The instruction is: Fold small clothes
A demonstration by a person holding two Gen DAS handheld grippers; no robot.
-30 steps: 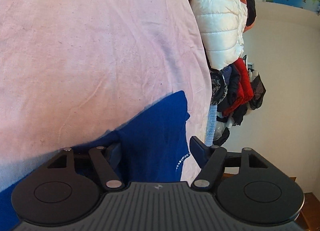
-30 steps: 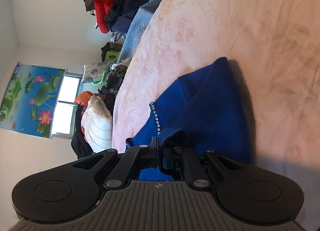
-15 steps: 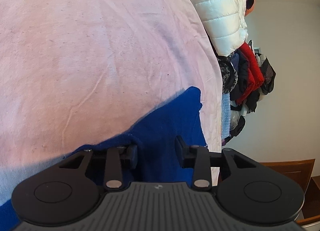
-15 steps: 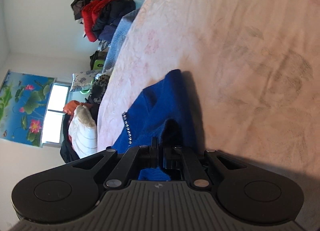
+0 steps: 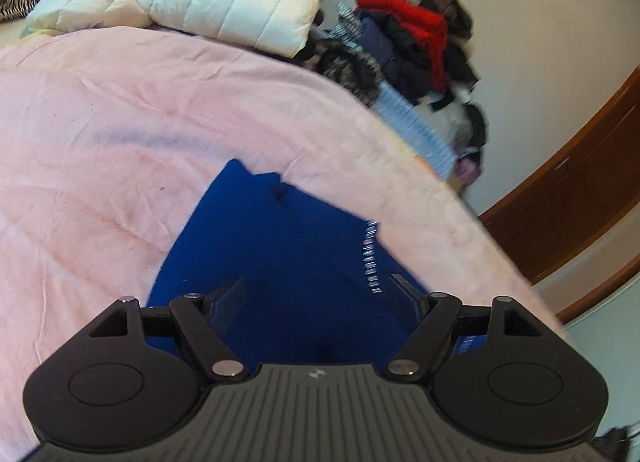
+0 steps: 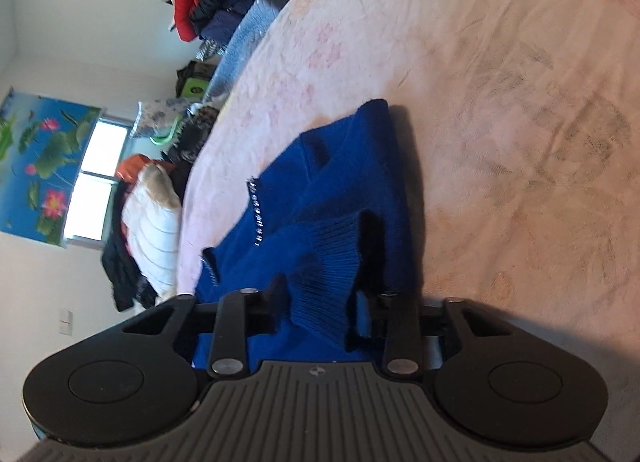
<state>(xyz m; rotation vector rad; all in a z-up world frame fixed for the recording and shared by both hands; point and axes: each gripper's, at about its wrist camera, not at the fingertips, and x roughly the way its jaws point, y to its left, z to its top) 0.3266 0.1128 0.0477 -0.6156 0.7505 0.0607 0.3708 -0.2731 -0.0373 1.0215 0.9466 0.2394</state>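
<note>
A small blue knit garment (image 5: 288,254) with a line of silver beads lies on the pink bedsheet (image 5: 120,122). My left gripper (image 5: 316,290) is open right over it, fingers wide apart, holding nothing. In the right wrist view the same garment (image 6: 344,198) lies partly folded, its ribbed cuff (image 6: 328,262) lying loose between the fingers of my right gripper (image 6: 320,298), which is open.
A white puffer jacket (image 5: 208,2) lies at the far edge of the bed. A heap of red and dark clothes (image 5: 416,46) sits beyond it by the wall. A wooden door (image 5: 580,190) stands at right. A window and flower poster (image 6: 44,166) show in the right wrist view.
My right gripper has opened and let go of the blue garment, whose cuff now lies between its fingers. My left gripper has opened wide and swung to face along the garment.
</note>
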